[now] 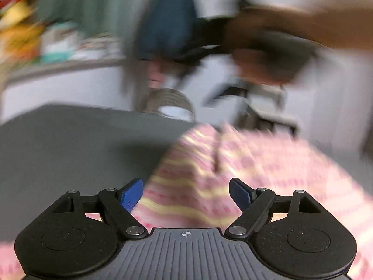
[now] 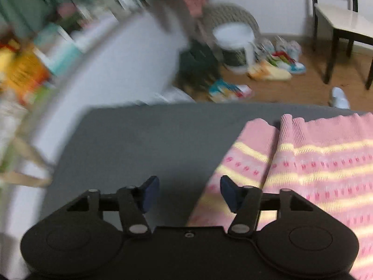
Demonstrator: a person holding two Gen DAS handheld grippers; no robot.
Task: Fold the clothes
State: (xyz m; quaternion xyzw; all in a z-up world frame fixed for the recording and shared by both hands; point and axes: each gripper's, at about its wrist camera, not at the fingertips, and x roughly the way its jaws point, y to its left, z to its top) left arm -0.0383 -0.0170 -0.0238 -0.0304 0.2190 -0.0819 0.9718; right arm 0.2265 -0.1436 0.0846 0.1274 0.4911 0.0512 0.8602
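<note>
Left wrist view: my left gripper (image 1: 186, 192) has its fingers wide over the pink striped garment (image 1: 233, 175), ready to pinch; right gripper (image 2: 190, 192) fingers also wide, straddling its edge on the grey surface (image 2: 139, 144).

both grippers' fingers (image 1: 130, 194) (image 2: 150, 192) apart, empty

sweater (image 2: 314, 168) on table (image 2: 139, 144), right side | basket (image 2: 233, 18) apparently behind table

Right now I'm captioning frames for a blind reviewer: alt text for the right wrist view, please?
The open right gripper hovers over a grey table at the left edge of a pink, yellow-striped knit garment. Behind, blurred: a white stool and shoes.
</note>
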